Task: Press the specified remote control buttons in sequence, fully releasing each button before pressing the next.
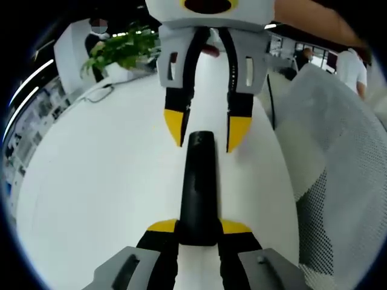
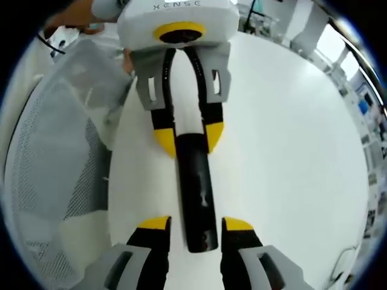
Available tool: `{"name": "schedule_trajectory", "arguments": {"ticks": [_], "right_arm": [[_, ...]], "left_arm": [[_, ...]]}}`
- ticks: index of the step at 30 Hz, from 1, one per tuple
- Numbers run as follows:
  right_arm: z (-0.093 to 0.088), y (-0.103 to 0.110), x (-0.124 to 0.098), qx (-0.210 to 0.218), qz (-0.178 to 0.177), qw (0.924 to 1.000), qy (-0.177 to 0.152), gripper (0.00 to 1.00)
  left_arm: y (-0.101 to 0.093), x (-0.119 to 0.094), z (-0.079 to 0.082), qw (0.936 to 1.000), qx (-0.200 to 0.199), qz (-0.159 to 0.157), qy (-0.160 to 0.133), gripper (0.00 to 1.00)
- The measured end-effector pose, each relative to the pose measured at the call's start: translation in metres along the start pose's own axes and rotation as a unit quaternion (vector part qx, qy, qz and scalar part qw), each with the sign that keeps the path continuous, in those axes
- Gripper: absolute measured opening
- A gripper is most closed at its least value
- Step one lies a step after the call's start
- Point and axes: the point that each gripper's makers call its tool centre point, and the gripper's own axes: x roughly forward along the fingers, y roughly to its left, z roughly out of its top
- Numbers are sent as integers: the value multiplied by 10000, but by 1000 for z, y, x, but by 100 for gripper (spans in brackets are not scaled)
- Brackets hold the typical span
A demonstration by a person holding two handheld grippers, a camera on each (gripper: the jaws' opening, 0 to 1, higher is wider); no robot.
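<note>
Two grippers meet over one black remote (image 1: 199,187), which lies lengthwise on the white counter (image 1: 91,199). In the left gripper view the left gripper (image 1: 198,228) has its yellow-tipped fingers closed on the near end of the remote; the right gripper view shows the same hold from the far side, yellow tips (image 2: 164,142) pressed against the remote's sides. The right gripper (image 2: 195,225) has its fingers spread, one on each side of the remote's other end and not touching it.

My judgement is that the step in hand is steadying the remote for a press. To do it well, the left hold should stay firm and level so the remote does not rock, and the right gripper should bring one fingertip straight down on the chosen button, then lift fully clear before the next. No buttons can be made out on the dark surface from here, so aim would need a closer look.

The only readable writing is "XENSE" (image 2: 176,5) on the left gripper's body.
</note>
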Motion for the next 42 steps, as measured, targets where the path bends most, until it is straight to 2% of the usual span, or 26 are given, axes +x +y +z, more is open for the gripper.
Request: {"name": "schedule_trajectory", "arguments": {"ticks": [22,42], "right_arm": [[-26,0,4,239,14,9996,131,30],[-31,-1,15,207,87,9995,206,28]], "left_arm": [[-1,1,0,10000,15,-5,34,24],[-2,2,-1,10000,48,-46,69,24]]}}
